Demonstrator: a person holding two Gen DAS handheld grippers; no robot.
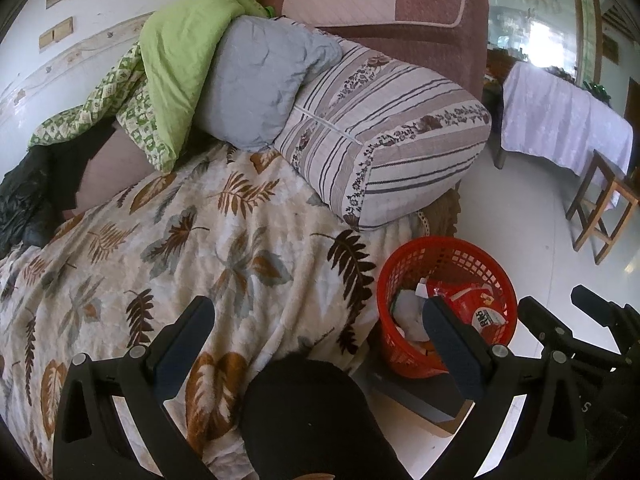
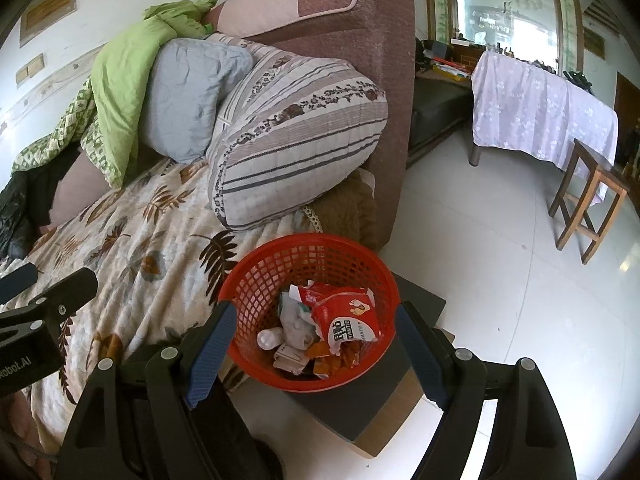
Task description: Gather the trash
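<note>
My right gripper (image 2: 312,340) has its fingers spread wide with nothing between the pads, and looking along them I see the red mesh trash basket (image 2: 256,280) directly ahead and below, framed in the gap between the two fingers. My left gripper (image 1: 316,340) is spread just as wide and equally empty; from its camera the same basket (image 1: 404,280) sits off to the right, half hidden behind the right-hand finger, so the right hand is plainly the nearer and better lined up. Inside the basket lie a red snack bag (image 2: 348,316), crumpled white paper (image 2: 294,318) and a small white bottle (image 2: 269,338), piled loosely with no clear long axis. The basket stands on a dark low box (image 2: 420,300) on the tiled floor (image 2: 500,260), its left rim just beside the overhanging leaf-print blanket (image 2: 132,248) on the sofa (image 2: 360,12). I see no loose trash on the blanket or floor, so I judge the collecting nearly done. To the right the floor is open as far as the wooden stool (image 2: 588,200) and cloth-covered table (image 2: 540,112); to the left the sofa edge and the striped pillow (image 2: 296,140) hem things in.
</note>
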